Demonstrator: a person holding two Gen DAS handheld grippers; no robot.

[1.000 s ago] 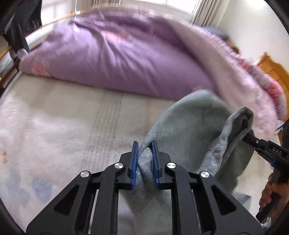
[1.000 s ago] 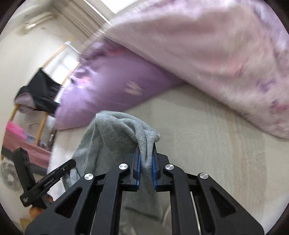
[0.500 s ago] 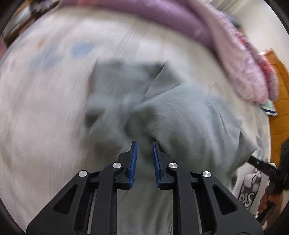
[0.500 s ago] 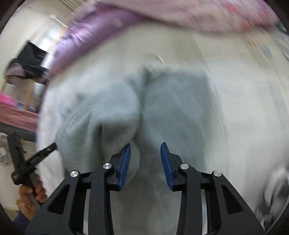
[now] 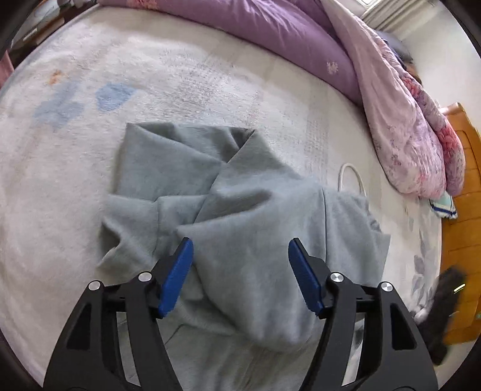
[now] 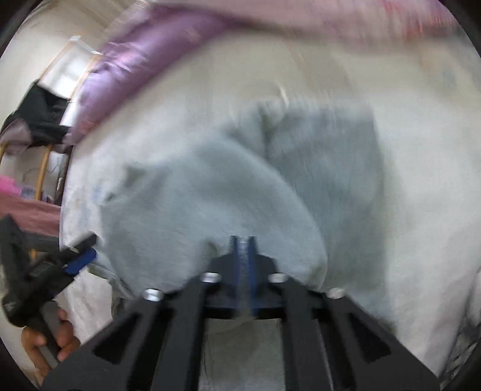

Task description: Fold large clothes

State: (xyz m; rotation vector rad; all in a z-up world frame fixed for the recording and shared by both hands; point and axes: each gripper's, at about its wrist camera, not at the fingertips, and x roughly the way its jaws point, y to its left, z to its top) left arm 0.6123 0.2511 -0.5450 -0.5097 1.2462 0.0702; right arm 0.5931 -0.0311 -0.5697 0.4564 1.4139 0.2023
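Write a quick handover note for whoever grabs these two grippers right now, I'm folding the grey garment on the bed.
Left gripper: jaws opening wide over the grey garment, pads not pressing it.
Right gripper: shut, nothing visibly clamped; that view is blurred.
Garment: lying on the white blanket, doubled over on itself in a rumpled fold, below the purple duvet.
Done: one rough fold laid down and let go.
Left: smooth creases, square edges, fold again.
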